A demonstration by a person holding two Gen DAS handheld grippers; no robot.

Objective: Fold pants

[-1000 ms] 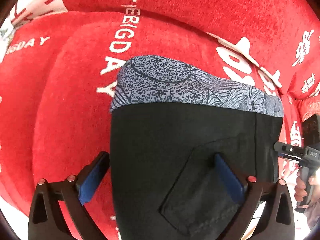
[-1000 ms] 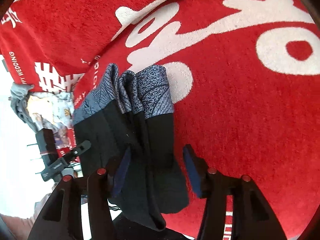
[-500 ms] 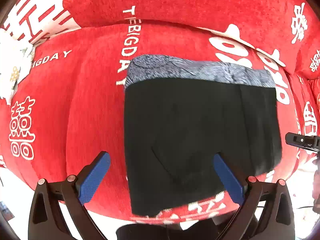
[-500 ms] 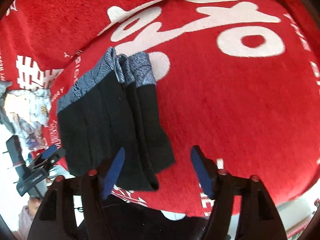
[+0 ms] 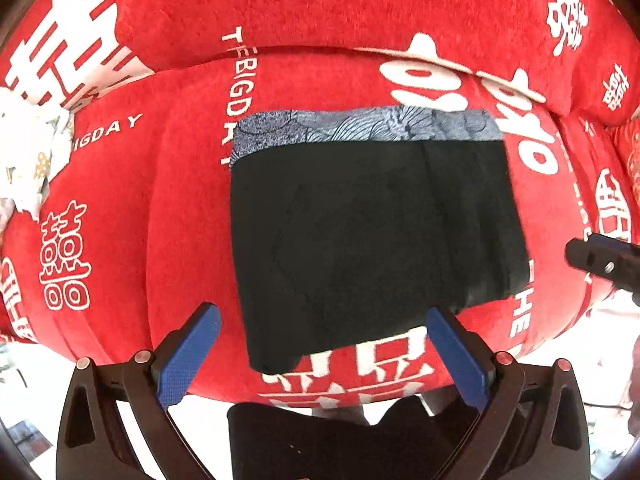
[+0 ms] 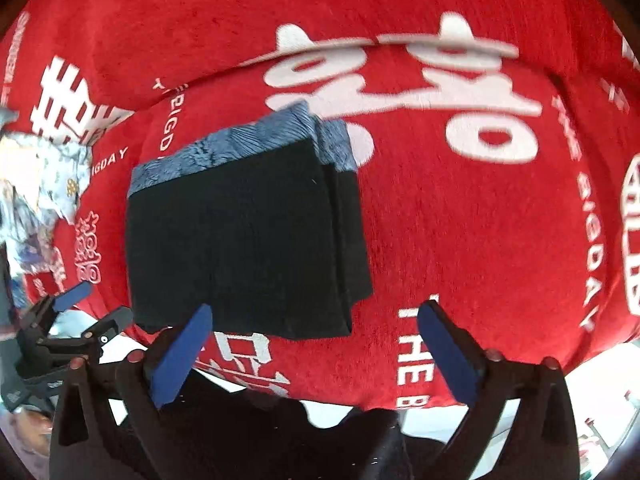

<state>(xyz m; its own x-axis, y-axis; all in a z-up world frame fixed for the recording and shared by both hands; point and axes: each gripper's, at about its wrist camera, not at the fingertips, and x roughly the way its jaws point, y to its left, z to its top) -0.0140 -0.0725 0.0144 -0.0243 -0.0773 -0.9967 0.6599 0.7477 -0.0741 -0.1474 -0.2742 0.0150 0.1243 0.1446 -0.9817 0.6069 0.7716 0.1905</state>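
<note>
The black pants (image 5: 372, 232) lie folded into a compact rectangle on the red sofa seat (image 5: 160, 208), with the grey patterned waistband (image 5: 360, 128) at the far edge. They also show in the right wrist view (image 6: 244, 240), stacked in several layers. My left gripper (image 5: 320, 320) is open and empty, held back from the pants' near edge. My right gripper (image 6: 316, 320) is open and empty, also back from the near edge. The right gripper's tip shows at the right of the left wrist view (image 5: 600, 260). The left gripper shows at the left of the right wrist view (image 6: 76, 320).
The sofa cover is red with white characters and lettering; its backrest (image 5: 320, 8) rises behind the pants. A pale floral cloth (image 5: 28, 160) lies at the far left of the seat. The seat's front edge (image 5: 340, 392) drops off just below the pants.
Both grippers have pulled back and away from the folded pants, which now lie free on the seat and look smaller in both views.
</note>
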